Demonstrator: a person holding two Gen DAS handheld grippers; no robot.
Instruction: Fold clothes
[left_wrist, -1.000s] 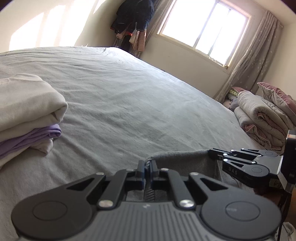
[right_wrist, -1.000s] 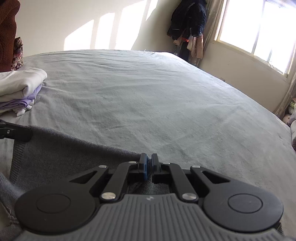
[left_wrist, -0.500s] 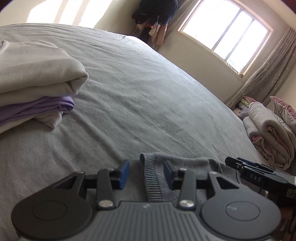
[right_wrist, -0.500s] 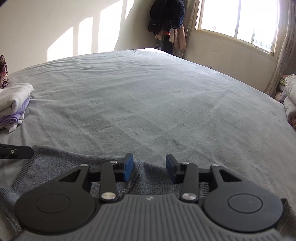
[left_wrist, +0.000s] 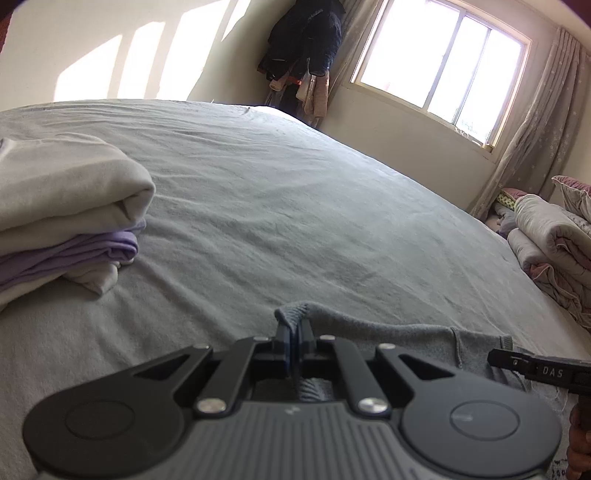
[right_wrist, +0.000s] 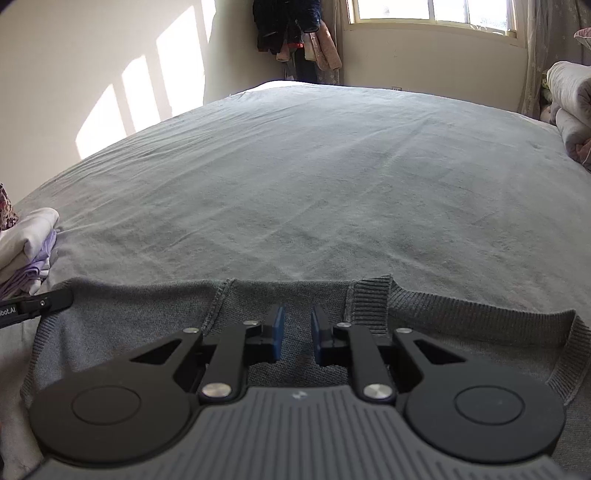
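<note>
A grey knit sweater (left_wrist: 388, 332) lies flat at the near edge of the bed. My left gripper (left_wrist: 294, 332) is shut on a ribbed corner of it, which sticks up a little past the fingertips. The right gripper (right_wrist: 297, 325) hovers over the sweater (right_wrist: 147, 314) beside a ribbed cuff (right_wrist: 369, 299). Its jaws are closing with a narrow gap left, and the blue pads (right_wrist: 277, 332) press on nothing; flat knit shows below the gap. Each gripper appears in the other's view: the right gripper (left_wrist: 496, 360) at the lower right, the left gripper (right_wrist: 66, 297) at the left edge.
A folded stack of white and purple clothes (left_wrist: 66, 206) sits on the bed (left_wrist: 295, 203) to the left. Rolled quilts (left_wrist: 546, 240) are piled at the right. Dark clothes (left_wrist: 303, 48) hang in the far corner beside a bright window (left_wrist: 439, 66).
Both grippers opened half a second ago and have since closed in. The left one gripped the ribbed corner again. The right one rolled and shifted over the sweater, its gap now narrow.
</note>
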